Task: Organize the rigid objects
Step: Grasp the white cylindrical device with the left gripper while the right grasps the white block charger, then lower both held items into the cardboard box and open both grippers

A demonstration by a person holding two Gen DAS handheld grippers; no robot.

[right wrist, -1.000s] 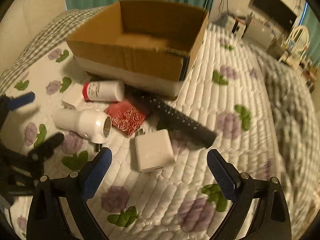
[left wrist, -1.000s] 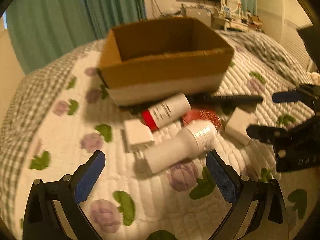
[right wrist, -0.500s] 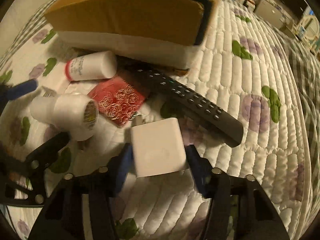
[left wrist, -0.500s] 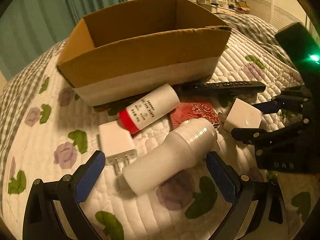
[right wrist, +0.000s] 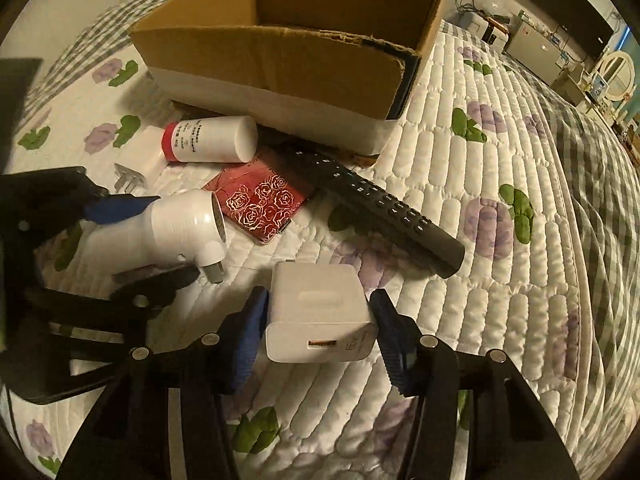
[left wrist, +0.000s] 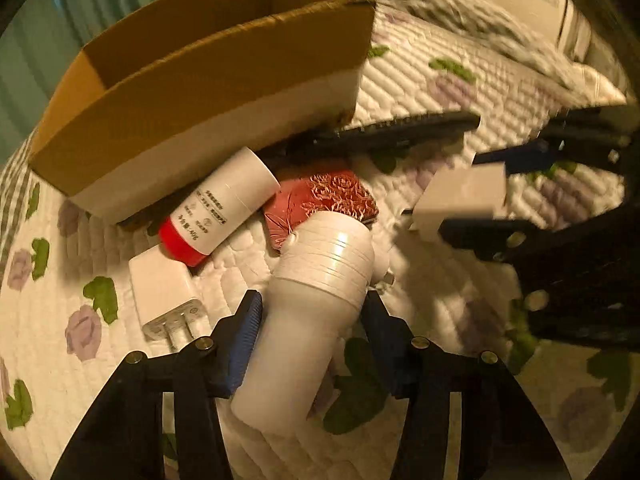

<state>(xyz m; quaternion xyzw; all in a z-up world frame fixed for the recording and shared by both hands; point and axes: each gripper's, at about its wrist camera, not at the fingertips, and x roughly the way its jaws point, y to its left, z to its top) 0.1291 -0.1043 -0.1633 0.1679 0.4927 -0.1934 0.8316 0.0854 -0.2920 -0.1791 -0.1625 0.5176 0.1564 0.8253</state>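
Both tongs clamped on white plug-in things over the quilted bed.
Left tongs (left wrist: 312, 320) had just closed on the white round plug-in gadget (left wrist: 316, 308); right tongs (right wrist: 318, 320) gripped the square white charger (right wrist: 320, 320). Near the cardboard box (right wrist: 288, 60) lay a white bottle (right wrist: 212, 140), red card (right wrist: 260, 200), remote (right wrist: 384, 208) and second charger (left wrist: 160, 292).

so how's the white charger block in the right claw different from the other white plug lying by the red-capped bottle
The charger block sits between the right claw pads, port end facing the camera, prongs hidden. The smaller plug lies loose on the quilt with no claw on it, its two metal prongs showing. The block is chunkier; the plug is flatter and tucked partly under the red-capped bottle. Both are white, boxy wall adapters outside the cardboard box.
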